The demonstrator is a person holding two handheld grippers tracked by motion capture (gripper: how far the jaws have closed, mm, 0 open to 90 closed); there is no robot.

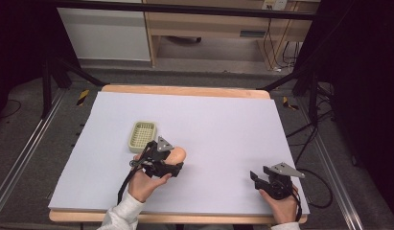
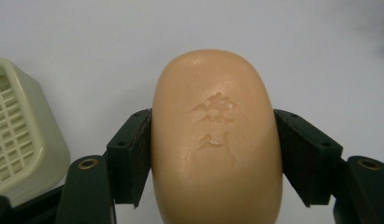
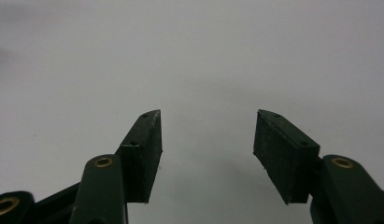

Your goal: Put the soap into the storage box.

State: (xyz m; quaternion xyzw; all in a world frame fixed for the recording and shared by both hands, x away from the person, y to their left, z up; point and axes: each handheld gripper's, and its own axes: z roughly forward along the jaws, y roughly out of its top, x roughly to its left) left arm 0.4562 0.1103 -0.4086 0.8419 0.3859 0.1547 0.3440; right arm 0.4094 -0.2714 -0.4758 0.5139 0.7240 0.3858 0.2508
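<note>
Beside the soap dish (image 1: 142, 136), your left hand-held gripper (image 1: 174, 162) clamps the soap bar (image 2: 216, 140) across its width for placing, while your right hand-held gripper (image 1: 257, 178) rests half-open and empty on the bench (image 1: 223, 120).

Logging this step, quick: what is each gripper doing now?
Left gripper: shut on the soap.
Right gripper: open, nothing between its jaws.

A wooden table (image 1: 185, 90) carries a pale lavender sheet (image 1: 223, 129) that covers nearly all of its top; bare wood shows as a strip along the far edge and the near edge. A pale green soap dish (image 1: 142, 136) with a grid insert stands on the sheet, left of centre.
</note>
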